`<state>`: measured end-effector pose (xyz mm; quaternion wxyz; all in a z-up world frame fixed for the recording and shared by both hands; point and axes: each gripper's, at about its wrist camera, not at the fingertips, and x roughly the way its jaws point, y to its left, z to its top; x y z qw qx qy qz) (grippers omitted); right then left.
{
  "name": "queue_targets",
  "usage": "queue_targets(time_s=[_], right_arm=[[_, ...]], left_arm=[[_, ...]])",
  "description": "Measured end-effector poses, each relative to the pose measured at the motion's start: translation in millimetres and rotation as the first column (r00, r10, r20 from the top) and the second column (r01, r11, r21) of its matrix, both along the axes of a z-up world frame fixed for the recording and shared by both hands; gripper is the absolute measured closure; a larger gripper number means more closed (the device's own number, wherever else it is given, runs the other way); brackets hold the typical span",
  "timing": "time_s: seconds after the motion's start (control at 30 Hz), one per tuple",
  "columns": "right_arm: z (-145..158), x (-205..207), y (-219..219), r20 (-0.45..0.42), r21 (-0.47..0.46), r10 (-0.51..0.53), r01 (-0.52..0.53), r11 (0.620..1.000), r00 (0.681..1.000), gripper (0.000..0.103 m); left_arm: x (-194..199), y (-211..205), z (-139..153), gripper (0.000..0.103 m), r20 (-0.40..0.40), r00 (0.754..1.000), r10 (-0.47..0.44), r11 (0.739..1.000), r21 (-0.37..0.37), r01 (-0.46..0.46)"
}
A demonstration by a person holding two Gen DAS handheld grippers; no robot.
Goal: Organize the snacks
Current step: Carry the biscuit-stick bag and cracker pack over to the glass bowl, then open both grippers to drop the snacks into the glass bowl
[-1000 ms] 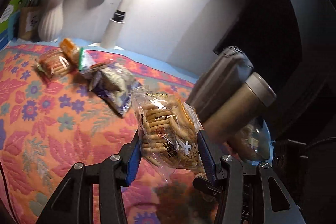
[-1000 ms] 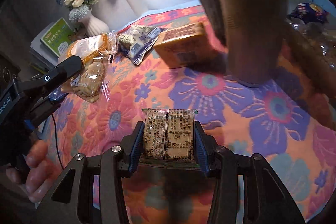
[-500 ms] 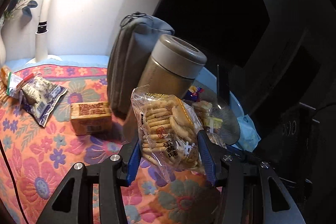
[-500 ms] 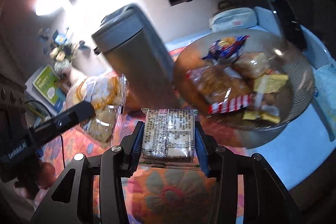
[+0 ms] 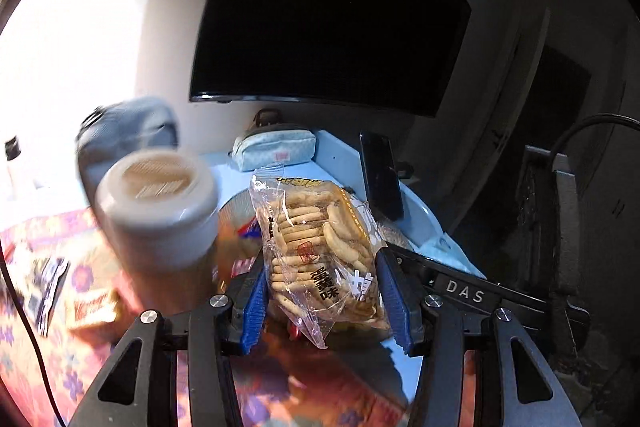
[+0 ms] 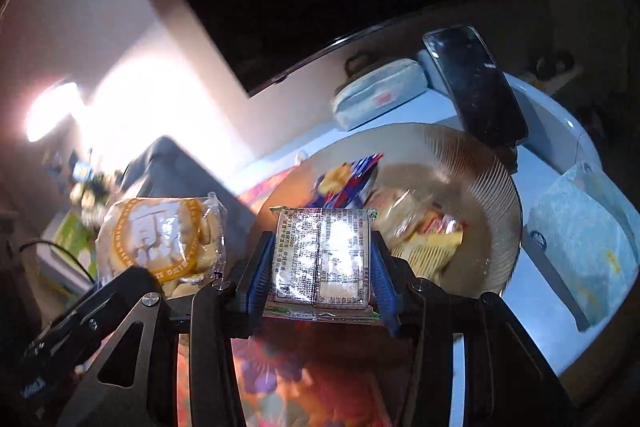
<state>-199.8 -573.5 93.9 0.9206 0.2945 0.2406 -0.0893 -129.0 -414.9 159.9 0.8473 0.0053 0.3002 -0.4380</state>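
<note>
- The left gripper (image 5: 322, 301) is clamped on a clear bag of finger biscuits (image 5: 320, 255); a blurred tan lidded canister (image 5: 158, 211) stands just left of its fingers.
- The right gripper (image 6: 320, 277) pinches a flat silver printed snack packet (image 6: 322, 259).
- Ahead of those fingers sits a ribbed glass bowl (image 6: 492, 187) of wrapped snacks, a black phone (image 6: 474, 83) beyond.
- Below is a floral orange cloth (image 5: 36, 355), possibly quilted; a dark monitor (image 5: 332, 7) fills the wall.
</note>
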Motion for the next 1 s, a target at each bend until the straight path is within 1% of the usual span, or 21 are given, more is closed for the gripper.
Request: queue_targets(time_s=[0.1, 0.13, 0.17, 0.2, 0.23, 0.37, 0.47, 0.6, 0.7, 0.8, 0.9, 1.0], right_arm=[[-5, 9, -18, -0.023, 0.034, -0.045, 0.046, 0.998, 0.999, 0.056], [-7, 12, -23, -0.032, 0.049, -0.054, 0.056, 0.997, 0.998, 0.049], [-10, 12, -27, -0.033, 0.071, -0.063, 0.065, 0.995, 0.997, 0.036], [-13, 10, -32, -0.03, 0.095, -0.08, 0.083, 0.992, 0.996, 0.034], [-15, 7, -36, -0.028, 0.103, -0.086, 0.089, 0.991, 0.996, 0.034], [-19, -2, -38, -0.032, 0.093, -0.096, 0.098, 0.991, 0.995, 0.034], [-19, -6, -38, -0.025, 0.106, -0.086, 0.089, 0.99, 0.996, 0.034], [-14, -11, -26, -0.02, 0.095, -0.07, 0.071, 0.993, 0.997, 0.034], [-8, -15, -11, -0.01, 0.062, -0.047, 0.047, 0.997, 0.999, 0.034], [-1, -21, 9, 0.001, 0.009, -0.03, 0.03, 1.0, 1.0, 0.034], [5, -24, 30, 0.011, -0.049, -0.008, 0.008, 0.999, 1.0, 0.034], [11, -26, 55, 0.016, -0.104, 0.025, -0.023, 0.994, 1.0, 0.034]], left_arm=[[11, -20, -1, 0.053, 0.01, 0.999, 0.033, 0.999, 0.031, -0.033], [15, -25, -3, 0.048, 0.005, 0.999, 0.035, 0.999, 0.033, -0.035], [17, -28, -4, 0.042, -0.012, 1.0, 0.021, 0.999, 0.03, -0.021], [18, -30, -6, 0.038, -0.03, 1.0, 0.004, 1.0, 0.026, -0.004], [17, -31, -6, 0.035, -0.031, 1.0, -0.001, 1.0, 0.02, 0.002], [10, -31, -5, 0.035, 0.023, 0.999, -0.022, 0.999, 0.028, 0.021], [4, -27, -3, 0.035, 0.032, 0.999, -0.038, 0.999, 0.022, 0.037], [0, -11, 4, 0.035, 0.034, 0.998, -0.044, 0.999, 0.002, 0.044], [-6, 11, 11, 0.035, 0.039, 0.999, -0.037, 0.999, -0.029, 0.038], [-8, 43, 22, 0.035, 0.068, 0.998, -0.011, 0.998, -0.06, 0.015], [-7, 88, 36, 0.035, 0.094, 0.994, 0.053, 0.994, -0.095, -0.044], [0, 138, 48, 0.035, 0.1, 0.985, 0.139, 0.982, -0.139, -0.124]])
